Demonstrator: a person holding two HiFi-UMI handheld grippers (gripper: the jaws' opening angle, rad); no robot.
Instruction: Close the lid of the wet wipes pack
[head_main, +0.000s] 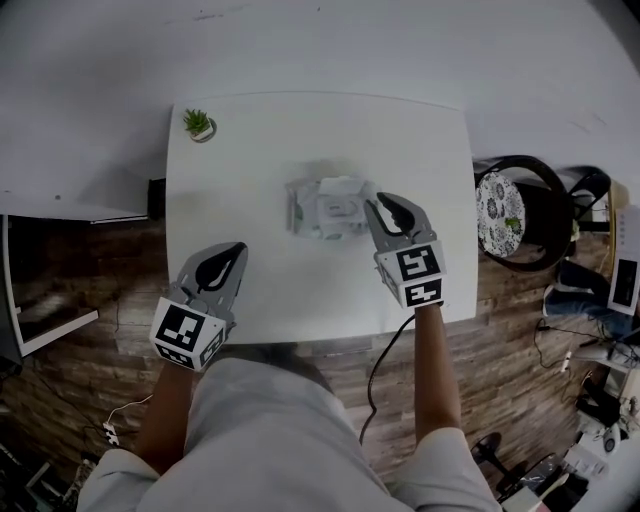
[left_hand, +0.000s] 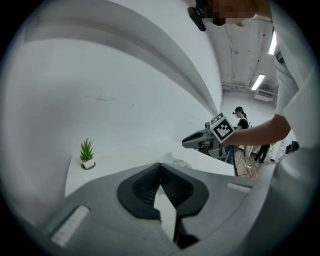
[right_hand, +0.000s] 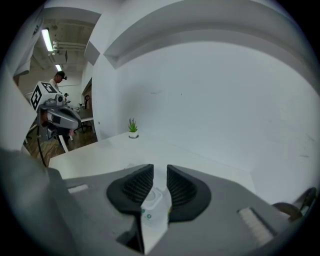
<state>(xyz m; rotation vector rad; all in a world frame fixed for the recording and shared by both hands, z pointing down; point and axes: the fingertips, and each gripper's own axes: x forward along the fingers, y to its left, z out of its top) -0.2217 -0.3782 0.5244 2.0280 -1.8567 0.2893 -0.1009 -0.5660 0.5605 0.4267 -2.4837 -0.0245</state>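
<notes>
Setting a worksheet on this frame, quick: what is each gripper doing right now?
Left gripper: jaws shut, nothing between them.
Right gripper: jaws slightly apart, over the wet wipes pack, not gripping it.

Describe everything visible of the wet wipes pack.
The wet wipes pack is a soft, whitish, crinkled pouch with faint green print. It lies flat near the middle of the white table. A white, plastic-looking lid sits on its top face; whether it is fully shut cannot be told. The right gripper is at the pack's right edge with its jaws slightly apart, and the right gripper view shows the lid in the gap between them. Contact is unclear. Nothing else touches the pack.
</notes>
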